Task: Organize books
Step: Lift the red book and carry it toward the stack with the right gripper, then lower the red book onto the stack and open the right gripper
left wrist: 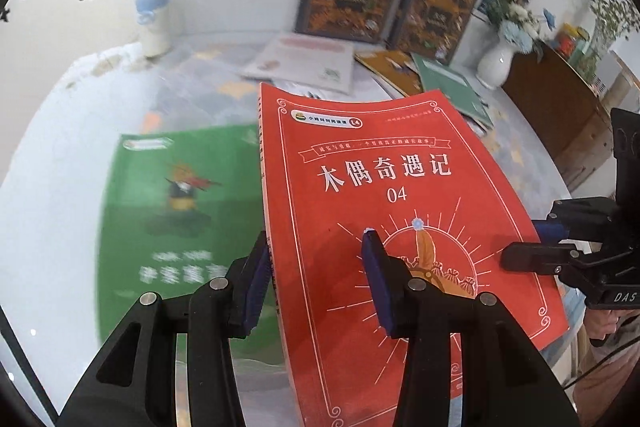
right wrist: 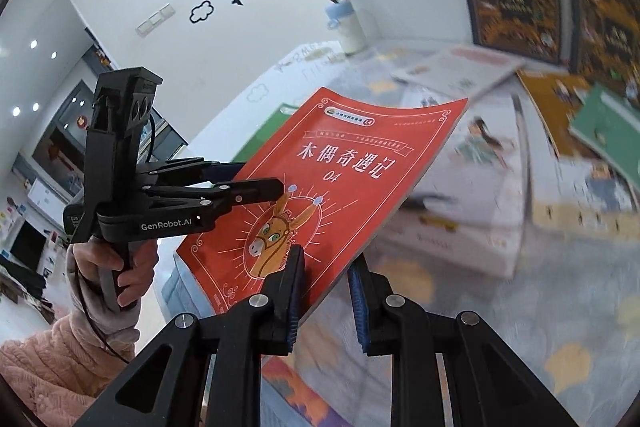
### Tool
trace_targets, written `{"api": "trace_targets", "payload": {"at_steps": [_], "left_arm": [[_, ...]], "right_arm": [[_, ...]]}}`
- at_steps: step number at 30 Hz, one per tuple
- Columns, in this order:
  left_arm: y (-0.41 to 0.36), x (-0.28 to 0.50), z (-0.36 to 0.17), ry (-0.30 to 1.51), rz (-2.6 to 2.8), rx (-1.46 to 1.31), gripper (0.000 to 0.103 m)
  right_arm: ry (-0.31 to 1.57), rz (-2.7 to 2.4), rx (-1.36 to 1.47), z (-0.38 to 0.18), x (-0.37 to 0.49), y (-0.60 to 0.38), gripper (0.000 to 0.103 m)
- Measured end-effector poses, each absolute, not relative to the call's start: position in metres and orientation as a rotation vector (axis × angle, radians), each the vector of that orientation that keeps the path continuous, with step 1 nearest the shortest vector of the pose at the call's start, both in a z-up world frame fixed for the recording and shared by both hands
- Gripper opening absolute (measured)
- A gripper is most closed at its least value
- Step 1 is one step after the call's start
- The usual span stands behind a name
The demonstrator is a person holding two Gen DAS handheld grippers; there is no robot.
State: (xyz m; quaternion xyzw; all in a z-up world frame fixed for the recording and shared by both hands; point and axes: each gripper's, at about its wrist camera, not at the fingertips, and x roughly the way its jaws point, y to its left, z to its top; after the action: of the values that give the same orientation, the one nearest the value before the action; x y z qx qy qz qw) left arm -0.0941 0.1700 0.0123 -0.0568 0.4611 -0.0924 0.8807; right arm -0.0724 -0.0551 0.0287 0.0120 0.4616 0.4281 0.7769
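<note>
While held clear of the surface (left wrist: 60, 155) by two edges only, red book (left wrist: 384, 187) risks slipping free: soft cover, bowing along the far edge, pinched near the lower corners and nowhere else. Likely cause: thin purchase at each side plus any uneven pull between the two hands. Could also twist or crease under a roll of one wrist against the other. On a drop, would probably land on the green book (left wrist: 180, 211) lying flat just below and to the left, or skid into the loose books (left wrist: 312, 63) scattered further back. With a wide swing toward the shelf, might clip the white vase (left wrist: 496, 63) standing at the far right end, near the leaning dark books.

Left claw (left wrist: 316, 279): clenched on the red book at the spine side, one pad tucked under beside the spine, the other flat on the cover next to the drawn rays; narrow gap, taken up by the book sitting askew in it. Looks like a modest hold rather than a firm one.

Right claw (right wrist: 326, 297): nearly closed, grasping the opposite long edge near the bottom corner, one pad on the cover below the donkey picture, the other at the underside; contact on that hidden side hard to confirm.
</note>
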Motion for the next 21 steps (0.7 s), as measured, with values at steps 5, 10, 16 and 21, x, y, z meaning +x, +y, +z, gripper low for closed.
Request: {"api": "trace_targets", "payload": {"at_steps": [5, 10, 16, 21], "left_arm": [[0.200, -0.093, 0.023, 0.921, -0.121, -0.116, 0.042], [0.231, -0.094, 0.027, 0.903, -0.065, -0.135, 0.042], [0.257, -0.095, 0.025, 0.893, -0.024, -0.142, 0.042], [0.274, -0.091, 0.017, 0.898, -0.009, -0.156, 0.042]], "right_arm": [[0.957, 0.961, 0.004, 0.041, -0.066, -0.018, 0.021], [0.940, 0.994, -0.014, 0.044, -0.061, 0.013, 0.021], [0.943, 1.019, -0.008, 0.042, -0.052, 0.042, 0.021], [0.959, 1.030, 0.004, 0.034, -0.045, 0.060, 0.021]]}}
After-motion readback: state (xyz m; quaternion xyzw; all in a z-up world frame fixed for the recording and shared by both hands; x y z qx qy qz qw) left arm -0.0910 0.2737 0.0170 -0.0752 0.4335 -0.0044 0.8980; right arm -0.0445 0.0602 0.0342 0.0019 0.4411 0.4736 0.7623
